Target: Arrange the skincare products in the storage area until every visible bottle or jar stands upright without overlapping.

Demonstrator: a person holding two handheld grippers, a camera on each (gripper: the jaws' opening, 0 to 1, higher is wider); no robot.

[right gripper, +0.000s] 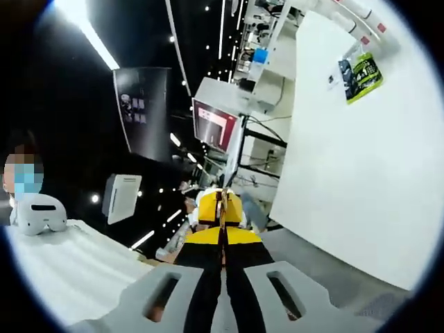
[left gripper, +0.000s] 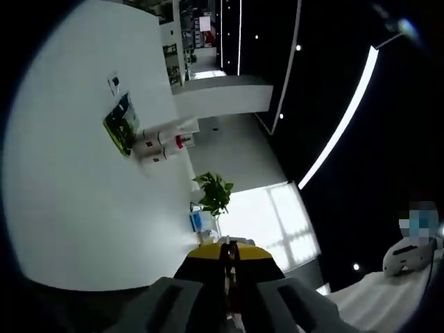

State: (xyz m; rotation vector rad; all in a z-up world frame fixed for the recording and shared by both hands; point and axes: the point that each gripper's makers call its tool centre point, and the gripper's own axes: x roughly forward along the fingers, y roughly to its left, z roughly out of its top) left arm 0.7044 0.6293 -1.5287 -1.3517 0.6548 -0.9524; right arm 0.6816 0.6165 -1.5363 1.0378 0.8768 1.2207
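Left gripper view is where we are seeing our left gripper (left gripper: pixel 229 258) rising from the bottom edge, its two jaws pressed together with nothing between them. We are looking along it toward a white table (left gripper: pixel 83 201), rolled steeply so its surface is running up the left side. Well apart from the gripper, a few white bottles (left gripper: pixel 161 144) with red marks are lying on their sides near the table's far edge, touching or nearly touching one another; how many, we cannot tell. Just beside the bottles, farther onto the table, a green packet (left gripper: pixel 121 123) is lying flat, and a small dark card (left gripper: pixel 114 83) is sitting near it. Off the table's edge, a leafy green plant (left gripper: pixel 214 192) is standing. In the right gripper view we are holding our right gripper (right gripper: pixel 220 201) closed too, jaws meeting and gripping nothing. The table (right gripper: pixel 347 180) is filling the right side here, and the green packet (right gripper: pixel 365 75) is lying at its far end with the bottles (right gripper: pixel 354 12) just past it, too small for us to tell how they are lying.
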